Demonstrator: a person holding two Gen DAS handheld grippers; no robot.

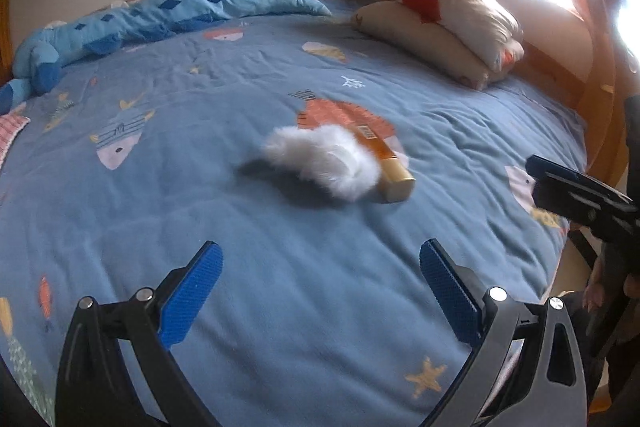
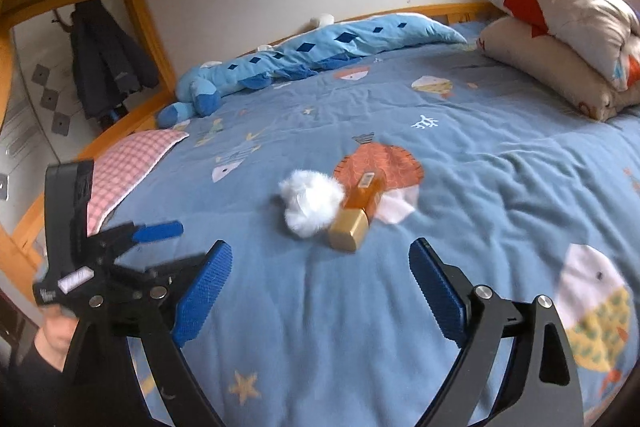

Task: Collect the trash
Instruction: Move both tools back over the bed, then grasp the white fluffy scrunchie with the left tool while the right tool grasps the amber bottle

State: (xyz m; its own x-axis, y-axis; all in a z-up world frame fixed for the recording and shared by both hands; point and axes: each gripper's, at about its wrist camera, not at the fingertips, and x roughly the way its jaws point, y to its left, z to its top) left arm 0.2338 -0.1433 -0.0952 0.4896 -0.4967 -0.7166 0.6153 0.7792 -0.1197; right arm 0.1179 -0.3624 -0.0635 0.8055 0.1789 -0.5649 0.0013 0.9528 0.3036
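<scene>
A fluffy white tuft (image 1: pixel 324 159) lies on the blue bedspread (image 1: pixel 280 267) in mid-bed, touching an amber bottle with a gold cap (image 1: pixel 394 169) lying on its side. Both also show in the right wrist view, the tuft (image 2: pixel 310 203) left of the bottle (image 2: pixel 356 215). My left gripper (image 1: pixel 320 291) is open and empty, above the bedspread short of the tuft. My right gripper (image 2: pixel 320 287) is open and empty, short of the bottle. The left gripper also shows in the right wrist view (image 2: pixel 156 231), and the right gripper's body in the left wrist view (image 1: pixel 580 195).
A long blue plush toy (image 2: pixel 312 63) lies along the far wall. Two stacked pillows (image 2: pixel 560 39) sit at the back right. A pink checked pillow (image 2: pixel 132 163) lies at the left edge. A wooden bed frame (image 2: pixel 120 131) surrounds the bed; a coat (image 2: pixel 104 63) hangs beyond.
</scene>
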